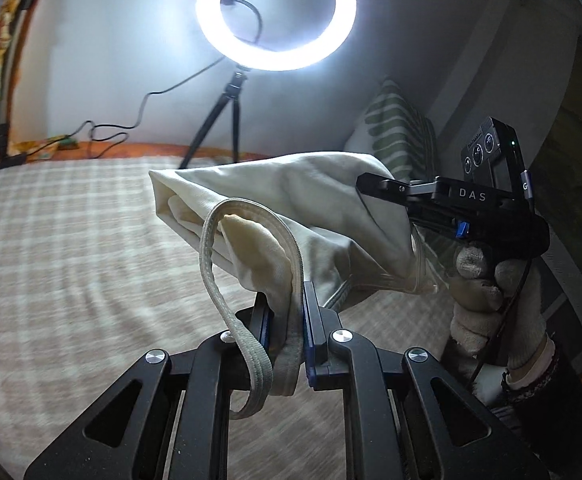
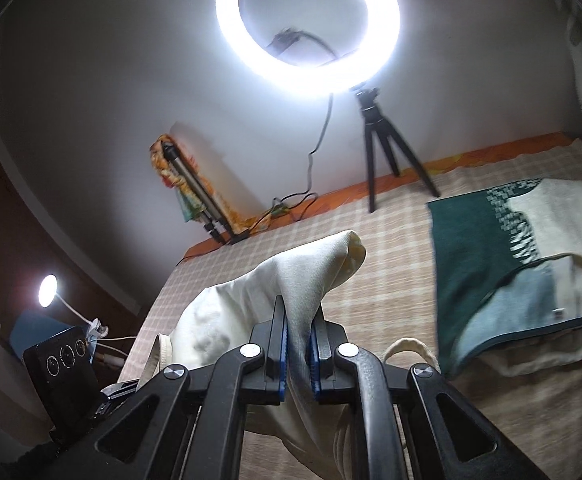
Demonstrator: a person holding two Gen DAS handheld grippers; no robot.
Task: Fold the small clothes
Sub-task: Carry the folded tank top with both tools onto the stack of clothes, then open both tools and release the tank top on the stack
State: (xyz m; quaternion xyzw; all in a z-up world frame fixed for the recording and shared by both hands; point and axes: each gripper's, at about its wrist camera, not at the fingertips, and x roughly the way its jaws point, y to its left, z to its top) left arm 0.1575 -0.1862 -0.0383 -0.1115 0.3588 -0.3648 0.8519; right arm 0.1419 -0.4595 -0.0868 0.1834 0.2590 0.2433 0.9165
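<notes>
The cream undergarment (image 1: 291, 208) hangs in the air at the centre of the left wrist view, clear of the bed, stretched between 2 grippers. The left gripper (image 1: 287, 320) is clamped on its banded hem at lower centre; the right gripper (image 2: 297, 344) is clamped on a pinch of the same cloth at lower centre of its own view, and shows at the right of the left view, held by a gloved hand (image 1: 487, 280). This looks like the carry stage: the piece is lifted, not yet spread. Next it needs lowering flat onto the checked bedcover (image 1: 71, 240), edges pulled taut. A folded green-and-cream garment (image 2: 503, 248) already lies at right. Behind stand a lit ring light (image 1: 277, 16) on a tripod (image 1: 227, 120), a leaf-print pillow (image 1: 395, 128) and a white wall.
</notes>
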